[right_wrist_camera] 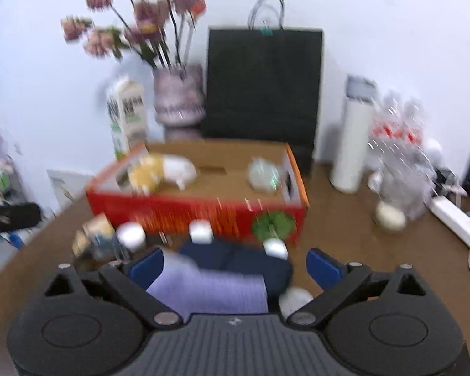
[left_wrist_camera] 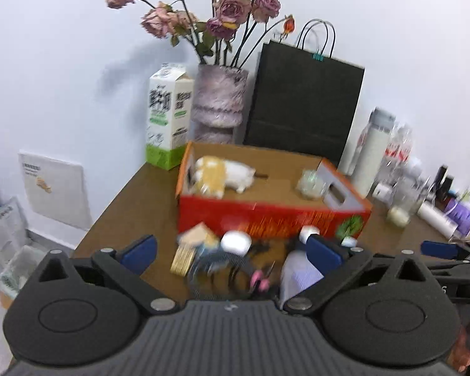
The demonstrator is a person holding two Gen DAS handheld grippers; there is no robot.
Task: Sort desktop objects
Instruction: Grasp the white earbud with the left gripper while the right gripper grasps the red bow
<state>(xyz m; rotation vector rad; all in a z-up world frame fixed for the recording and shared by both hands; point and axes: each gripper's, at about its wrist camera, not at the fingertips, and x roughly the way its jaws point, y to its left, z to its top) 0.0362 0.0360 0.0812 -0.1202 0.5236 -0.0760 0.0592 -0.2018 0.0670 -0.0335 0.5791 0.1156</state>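
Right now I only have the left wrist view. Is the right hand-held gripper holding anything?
Observer: No. The right hand-held gripper is open, with a lavender cloth lying between its fingers, unclamped.
Operator: Only that cloth there?
Observer: No. A dark navy cloth lies just beyond it, toward the red box.
Operator: Anything near the right-side finger?
Observer: A small white round object sits just inside that finger, at the navy cloth's edge. It is too blurred to identify.
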